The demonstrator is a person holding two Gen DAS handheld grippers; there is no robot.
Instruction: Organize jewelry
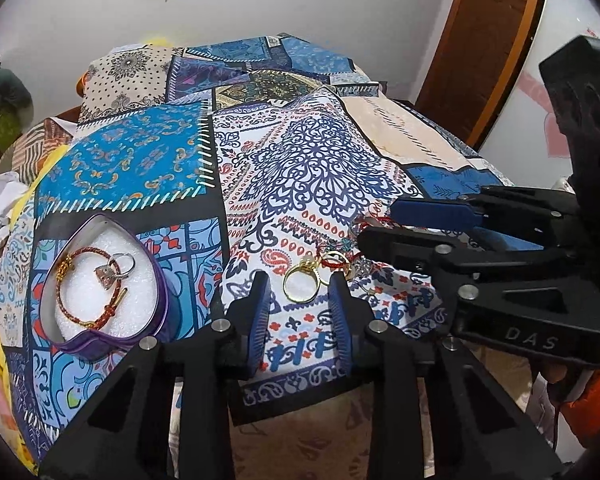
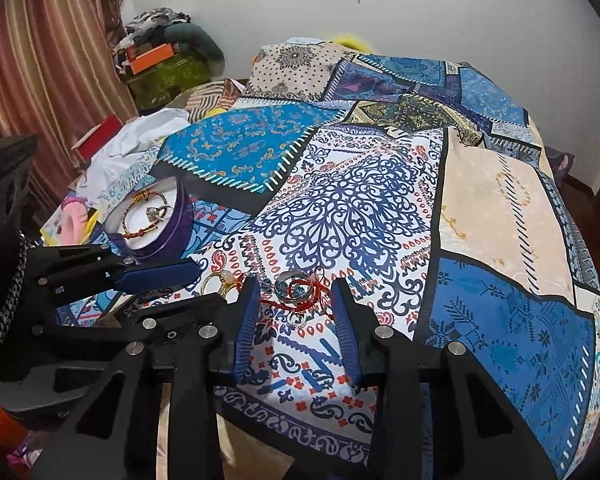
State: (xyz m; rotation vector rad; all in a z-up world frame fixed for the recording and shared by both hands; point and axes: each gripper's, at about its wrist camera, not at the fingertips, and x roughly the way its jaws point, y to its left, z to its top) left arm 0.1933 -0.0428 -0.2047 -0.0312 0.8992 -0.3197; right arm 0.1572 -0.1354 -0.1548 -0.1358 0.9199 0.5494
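White walls and a brown door stand behind a bed covered with a patchwork bedspread (image 1: pixel 308 168) in blue, white and red. From the left wrist view, we see our left gripper (image 1: pixel 300 300) with its jaws spread wide and holding nothing. A gold ring (image 1: pixel 300 283) lies flat on the cloth right between the jaw tips, just ahead of us. It is shiny, with a bumpy top. Our right gripper (image 1: pixel 374 222) comes in from the right side, low over the small pile next to the ring. A purple heart-shaped box (image 1: pixel 162 280) sits to the left, with a red cord bracelet (image 1: pixel 90 280) and a silver ring (image 1: pixel 126 262) on its white pad.

From the right wrist view, our right jaws are spread too, and empty. A red thread bracelet (image 2: pixel 296 300) with blue beads and a silver band (image 2: pixel 296 286) lie tangled between the tips. The gold ring sits off to the left, nearer the left gripper. We think the left one should take it.
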